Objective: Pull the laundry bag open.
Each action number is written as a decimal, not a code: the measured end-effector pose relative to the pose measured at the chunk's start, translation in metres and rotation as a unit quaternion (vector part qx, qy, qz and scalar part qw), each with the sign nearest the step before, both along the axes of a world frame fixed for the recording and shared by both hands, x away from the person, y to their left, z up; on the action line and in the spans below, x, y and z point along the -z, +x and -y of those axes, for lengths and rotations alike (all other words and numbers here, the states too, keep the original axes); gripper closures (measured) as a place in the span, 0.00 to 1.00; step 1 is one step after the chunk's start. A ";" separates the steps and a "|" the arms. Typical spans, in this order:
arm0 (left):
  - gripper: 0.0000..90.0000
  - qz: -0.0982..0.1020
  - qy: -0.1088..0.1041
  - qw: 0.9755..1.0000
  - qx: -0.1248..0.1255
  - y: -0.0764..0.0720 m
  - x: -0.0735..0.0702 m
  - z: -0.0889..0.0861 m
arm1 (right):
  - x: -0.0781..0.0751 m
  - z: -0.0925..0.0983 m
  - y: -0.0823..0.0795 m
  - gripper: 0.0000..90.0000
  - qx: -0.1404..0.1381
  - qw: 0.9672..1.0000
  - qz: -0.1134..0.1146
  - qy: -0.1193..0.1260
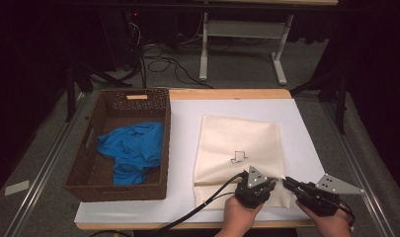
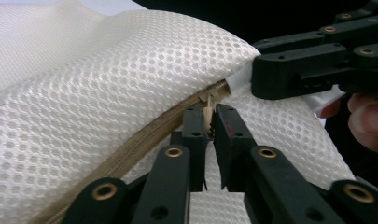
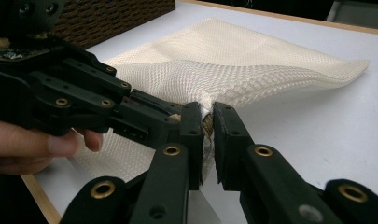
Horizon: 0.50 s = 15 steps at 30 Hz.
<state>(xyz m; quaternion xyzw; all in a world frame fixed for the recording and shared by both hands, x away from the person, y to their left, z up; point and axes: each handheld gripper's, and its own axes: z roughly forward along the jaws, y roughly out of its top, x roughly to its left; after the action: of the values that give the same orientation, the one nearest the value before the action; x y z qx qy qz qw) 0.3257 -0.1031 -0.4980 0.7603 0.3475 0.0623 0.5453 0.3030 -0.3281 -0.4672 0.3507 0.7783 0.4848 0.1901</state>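
A cream mesh bag (image 1: 237,143) lies flat on a white sheet (image 1: 185,123), its near edge lifted. Along that edge runs a tan zipper (image 2: 144,135). My left gripper (image 1: 274,182) is shut on the zipper pull (image 2: 207,100), which sits pinched between its jaws (image 2: 209,116). My right gripper (image 1: 286,182) meets it from the right, tip to tip. It is shut on the bag's fabric at the zipper's end (image 3: 207,119), where a white tab (image 2: 238,81) sticks out. In the right gripper view the left gripper (image 3: 177,121) lies just left of my own jaws.
A brown wicker basket (image 1: 168,148) stands at the table's left and holds a crumpled blue cloth (image 1: 133,145). The white sheet has bare room right of the bag and behind it. The table's front edge (image 1: 187,226) runs close under both hands.
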 end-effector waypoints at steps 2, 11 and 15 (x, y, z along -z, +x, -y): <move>0.94 0.003 -0.001 1.000 0.002 0.000 -0.001 -0.001 | 0.000 0.000 0.000 0.93 0.000 1.000 0.001 -0.003; 0.96 0.011 0.007 1.000 -0.004 -0.002 -0.002 -0.002 | 0.002 -0.001 0.000 0.94 -0.001 1.000 -0.001 -0.012; 0.96 0.010 0.008 1.000 -0.003 -0.003 -0.001 -0.002 | 0.003 0.000 -0.001 0.94 0.004 1.000 -0.006 -0.009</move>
<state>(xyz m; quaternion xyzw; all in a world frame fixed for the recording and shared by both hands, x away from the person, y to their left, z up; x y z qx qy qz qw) 0.3228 -0.1008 -0.4968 0.7631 0.3435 0.0742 0.5424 0.3024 -0.3278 -0.4702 0.3549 0.7826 0.4748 0.1900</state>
